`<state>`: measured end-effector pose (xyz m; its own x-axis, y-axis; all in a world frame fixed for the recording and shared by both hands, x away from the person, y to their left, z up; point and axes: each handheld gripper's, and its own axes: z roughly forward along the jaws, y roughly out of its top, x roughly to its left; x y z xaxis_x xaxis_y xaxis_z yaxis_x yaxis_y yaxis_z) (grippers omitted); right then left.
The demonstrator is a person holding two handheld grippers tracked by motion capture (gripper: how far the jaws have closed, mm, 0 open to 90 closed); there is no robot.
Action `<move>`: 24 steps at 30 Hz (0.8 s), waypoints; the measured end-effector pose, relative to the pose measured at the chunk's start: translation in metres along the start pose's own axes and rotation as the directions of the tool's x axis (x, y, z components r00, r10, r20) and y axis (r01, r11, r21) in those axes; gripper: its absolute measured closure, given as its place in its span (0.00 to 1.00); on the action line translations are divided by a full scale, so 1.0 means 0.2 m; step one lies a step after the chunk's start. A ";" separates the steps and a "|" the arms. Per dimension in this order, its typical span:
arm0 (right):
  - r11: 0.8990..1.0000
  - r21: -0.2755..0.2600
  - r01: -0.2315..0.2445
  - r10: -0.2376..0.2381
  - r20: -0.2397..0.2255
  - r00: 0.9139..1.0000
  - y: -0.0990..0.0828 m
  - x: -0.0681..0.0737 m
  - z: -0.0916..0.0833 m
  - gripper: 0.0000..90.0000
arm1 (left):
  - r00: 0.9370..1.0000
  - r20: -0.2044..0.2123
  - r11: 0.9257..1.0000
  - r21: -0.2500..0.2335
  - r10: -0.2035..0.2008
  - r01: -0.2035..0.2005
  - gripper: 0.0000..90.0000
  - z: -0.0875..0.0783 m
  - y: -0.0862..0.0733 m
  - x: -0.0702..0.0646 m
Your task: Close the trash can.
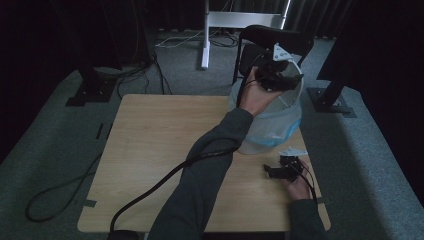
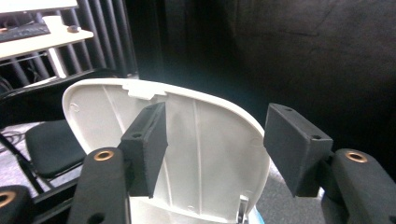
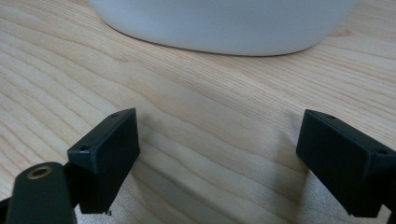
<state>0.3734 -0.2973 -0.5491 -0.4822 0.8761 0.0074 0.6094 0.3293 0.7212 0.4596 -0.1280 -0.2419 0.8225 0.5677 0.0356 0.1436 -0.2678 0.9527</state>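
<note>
A white plastic bin (image 1: 270, 125) with a pale blue liner stands at the back right of the wooden table (image 1: 160, 135). Its white lid (image 2: 210, 149) stands raised, inner face toward the camera. My left gripper (image 1: 280, 80) is up at the bin's top; in the left gripper view it (image 2: 217, 140) is open, the lid's curved edge running between the jaws with no pad pressing on it. My right gripper (image 1: 272, 172) rests low on the table in front of the bin. Its jaws (image 3: 219, 140) stand open over bare wood, facing the bin's rounded base (image 3: 224, 23).
A black chair (image 1: 275, 37) stands behind the bin, beside a white stand (image 1: 205, 45). Cables (image 1: 135, 75) lie on the grey floor at the back left. The left gripper's black cable (image 1: 165, 180) trails across the table's front. A desk (image 2: 28, 32) with a keyboard shows far off.
</note>
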 end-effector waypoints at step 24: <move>1.000 0.000 0.001 -0.001 -0.001 1.000 0.00 0.00 0.00 0.13 | 0.991 -0.124 0.999 0.021 -0.044 0.047 0.39 0.11 0.00 -0.11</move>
<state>0.3730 -0.2972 -0.5490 -0.4839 0.8751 0.0073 0.6090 0.3307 0.7210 0.4544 -0.1569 -0.2498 0.7408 0.6710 0.0311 0.1932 -0.2571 0.9469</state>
